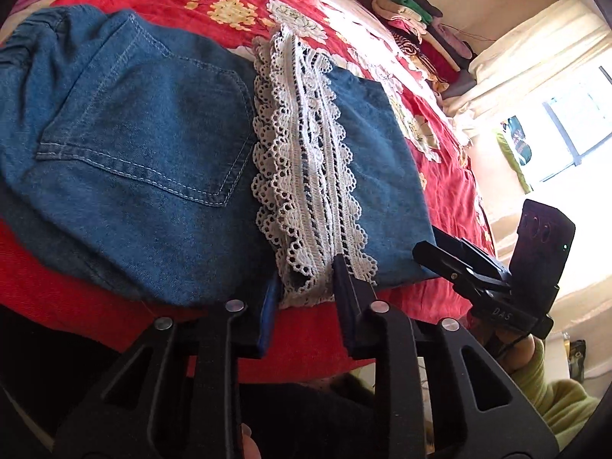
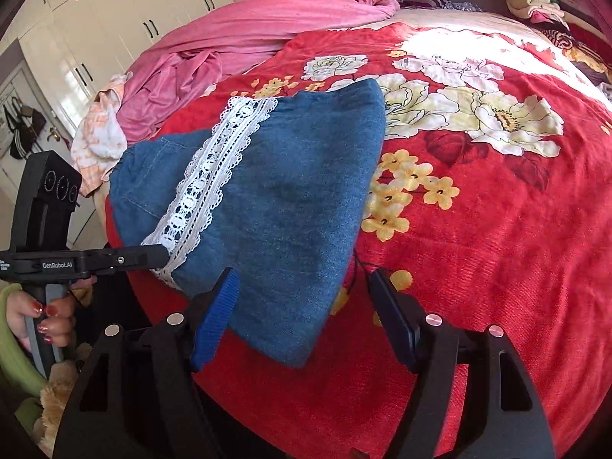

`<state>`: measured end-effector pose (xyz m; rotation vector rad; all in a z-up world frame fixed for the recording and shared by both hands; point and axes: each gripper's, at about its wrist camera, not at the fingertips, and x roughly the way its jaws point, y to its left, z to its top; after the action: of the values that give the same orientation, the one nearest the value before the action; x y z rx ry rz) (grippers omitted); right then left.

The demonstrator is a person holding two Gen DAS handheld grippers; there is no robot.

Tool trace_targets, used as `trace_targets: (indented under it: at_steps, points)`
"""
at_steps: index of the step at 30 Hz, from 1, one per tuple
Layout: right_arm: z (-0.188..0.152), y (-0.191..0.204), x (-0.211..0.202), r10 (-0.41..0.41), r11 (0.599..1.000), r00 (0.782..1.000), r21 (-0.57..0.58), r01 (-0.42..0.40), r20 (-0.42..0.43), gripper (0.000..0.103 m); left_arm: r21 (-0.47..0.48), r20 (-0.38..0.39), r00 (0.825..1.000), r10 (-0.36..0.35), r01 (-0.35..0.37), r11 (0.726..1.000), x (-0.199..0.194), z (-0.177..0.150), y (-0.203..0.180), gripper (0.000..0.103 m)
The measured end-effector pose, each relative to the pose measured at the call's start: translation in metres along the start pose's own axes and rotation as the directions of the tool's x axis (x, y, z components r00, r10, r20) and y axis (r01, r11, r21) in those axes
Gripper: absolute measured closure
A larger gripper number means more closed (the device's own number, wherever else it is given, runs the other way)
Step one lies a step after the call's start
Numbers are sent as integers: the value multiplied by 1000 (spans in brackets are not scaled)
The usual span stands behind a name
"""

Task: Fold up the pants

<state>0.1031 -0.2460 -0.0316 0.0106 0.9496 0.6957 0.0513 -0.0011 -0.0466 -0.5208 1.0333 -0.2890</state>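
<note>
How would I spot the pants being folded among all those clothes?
Look at the red floral blanket covering the bed. Near its front edge lie the pants, between both sets of fingers. Unlike the pink sheet behind, they are blue denim crossed by white lace.

left wrist: low, close, facing bed | right wrist: same | shared: pants [image 1: 153,145]

I see a red bedspread [image 2: 478,229] printed with white and yellow flowers covering the bed; a pink sheet [image 2: 244,34] lies bunched along its far edge, with a peach and white checked cloth [image 2: 101,137] crumpled just beside it; a stack of folded clothes [image 1: 417,26] sits at the far corner; white wardrobe doors [image 2: 126,26] stand behind; bags [image 2: 23,126] hang near them; a bright curtained window [image 1: 573,126] glares on the other side.
</note>
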Motion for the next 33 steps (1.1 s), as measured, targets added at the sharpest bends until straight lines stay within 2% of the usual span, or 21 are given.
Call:
trace_targets:
  at_steps: [4,8,10,12,16,23,33]
  points:
    - [2,8,-15,-34,998,997,-53,37,65,33,32,6,998,63,-64,997,-6,-9,-1,83]
    - [3,22,-10,-42,993,996,-105,49,74,33,72,0,995,99,-99,992,4,-9,-10,72]
    - [4,30,-7,-74,986,994,-142,85,78,33,80,3,994,111,-110,991,5,-9,-10,71]
    - [4,33,0,-115,978,991,-167,125,71,33,88,6,993,118,-118,989,5,-10,-11,69]
    - [-5,30,21,-164,969,986,-187,161,-1,33,97,8,992,124,-124,988,5,-10,-12,66]
    - [-7,27,17,-144,976,990,-166,141,-5,33,126,17,988,151,-152,980,5,-10,-19,64]
    - [8,33,-21,-118,979,989,-155,131,92,33,133,59,986,156,-163,978,-10,-10,-24,57]
